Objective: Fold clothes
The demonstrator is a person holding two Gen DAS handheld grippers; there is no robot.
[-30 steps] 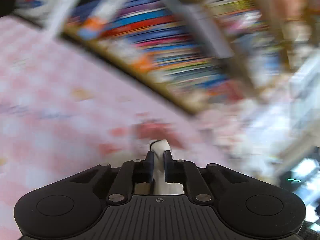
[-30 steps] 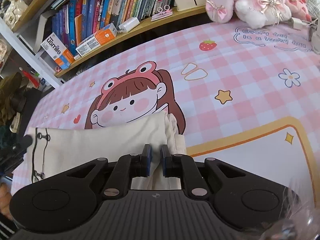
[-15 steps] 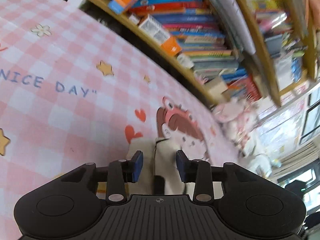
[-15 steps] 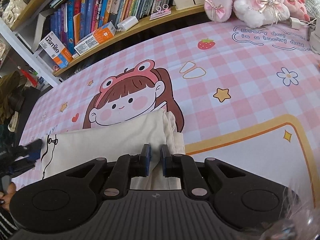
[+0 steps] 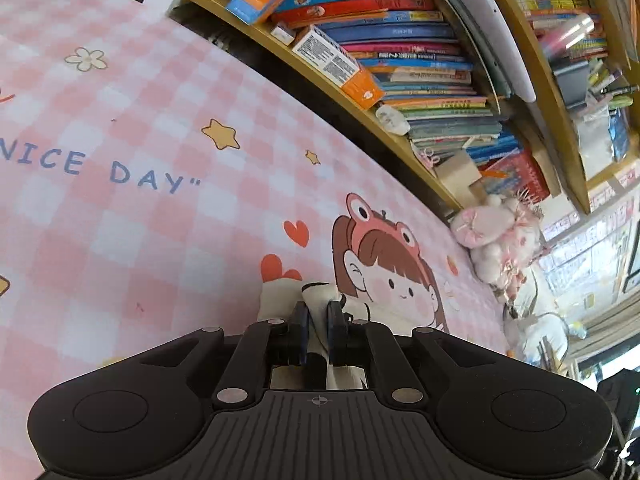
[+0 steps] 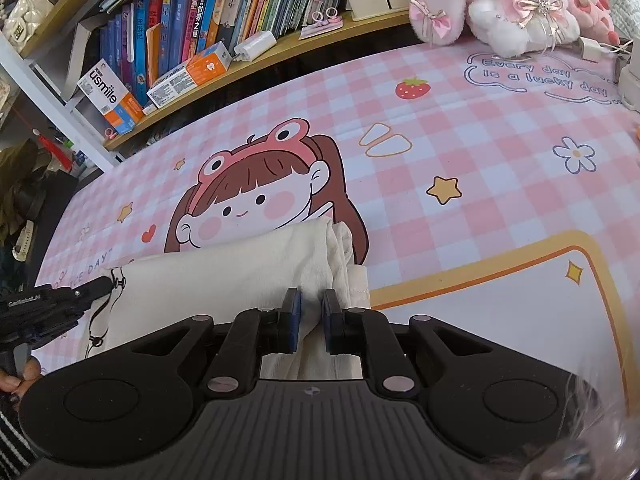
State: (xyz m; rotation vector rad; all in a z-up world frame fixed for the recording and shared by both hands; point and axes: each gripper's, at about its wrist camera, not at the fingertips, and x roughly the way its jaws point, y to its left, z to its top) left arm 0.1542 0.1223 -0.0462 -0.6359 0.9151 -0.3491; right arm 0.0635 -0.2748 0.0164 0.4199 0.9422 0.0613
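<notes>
while cream garment [image 6: 224, 276] is lying part-folded on desk [image 6: 480, 152], right tongs [image 6: 307, 312] are pinching its bunched edge, left tongs [image 5: 318, 320] are gripping opposite end; final folds are seemingly remaining.

**Open mat ahead, clutter at the far edge**

Wide bare stretches of pink checked mat [image 6: 500, 152] right of the cream garment [image 6: 224, 272]. Hemmed in beyond by bookshelf [image 6: 280, 46] and plush toy [image 6: 516, 4].
</notes>
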